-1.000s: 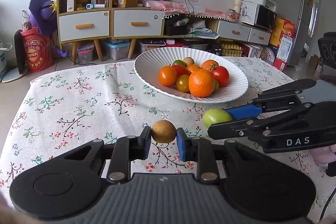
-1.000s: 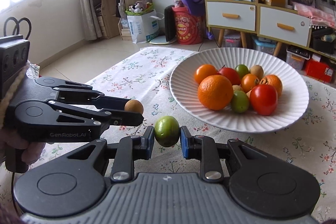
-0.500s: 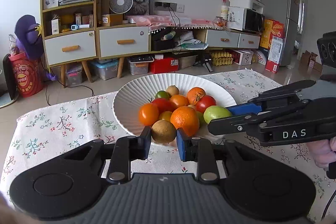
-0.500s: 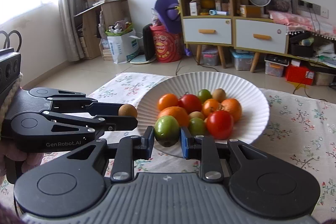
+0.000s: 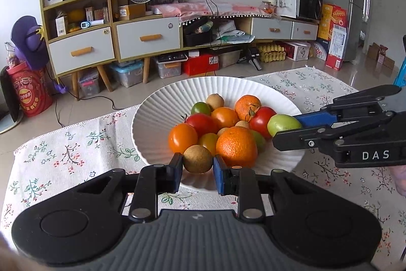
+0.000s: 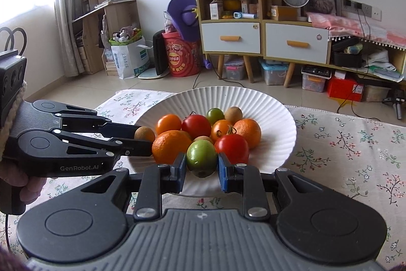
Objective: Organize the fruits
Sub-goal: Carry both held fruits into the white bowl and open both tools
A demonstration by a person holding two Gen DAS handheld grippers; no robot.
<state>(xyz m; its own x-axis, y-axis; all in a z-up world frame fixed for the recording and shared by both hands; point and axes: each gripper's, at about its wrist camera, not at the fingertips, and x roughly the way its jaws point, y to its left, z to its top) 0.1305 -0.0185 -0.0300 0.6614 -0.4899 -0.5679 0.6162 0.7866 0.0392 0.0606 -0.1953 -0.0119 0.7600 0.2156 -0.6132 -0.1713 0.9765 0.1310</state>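
Observation:
A white ribbed plate (image 5: 157,116) (image 6: 279,118) holds several oranges, red tomatoes, green fruits and small brown fruits. My left gripper (image 5: 198,170) is shut on a small brown round fruit (image 5: 198,159), held over the plate's near rim; it also shows in the right wrist view (image 6: 144,133). My right gripper (image 6: 201,169) is shut on a green fruit (image 6: 201,158), held over the plate's near edge beside a red tomato (image 6: 232,147). In the left wrist view the right gripper (image 5: 286,130) holds the green fruit (image 5: 283,123) at the plate's right side.
The plate stands on a table with a floral cloth (image 5: 63,156) (image 6: 355,149). Behind the table are a wooden cabinet with drawers (image 5: 114,42), a red bucket (image 5: 28,93) and storage boxes on the floor.
Both grippers have lifted their fruits off the tablecloth and moved forward, so the fruits now hang over the plate's near edge.

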